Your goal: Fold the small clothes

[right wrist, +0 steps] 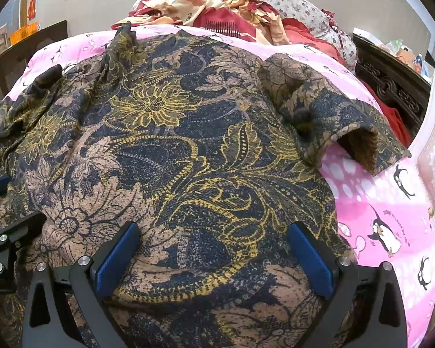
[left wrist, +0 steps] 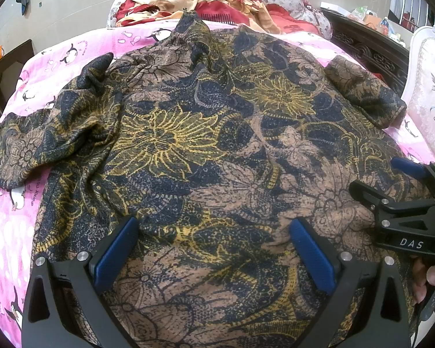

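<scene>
Lying spread out on the bed is a flowery shirt. Left tongs and right tongs gape wide above it, grasping nothing.

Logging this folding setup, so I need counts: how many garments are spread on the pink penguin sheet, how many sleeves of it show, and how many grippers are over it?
Floral garment: 1
Sleeves: 2, left sleeve, right sleeve
Grippers: 2, left gripper, right gripper, both open
Total: 5

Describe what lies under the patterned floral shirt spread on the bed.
Under the shirt lies a pink penguin-print bedsheet, showing around its edges. What the sheet looks like beneath the shirt's middle is covered.
</scene>
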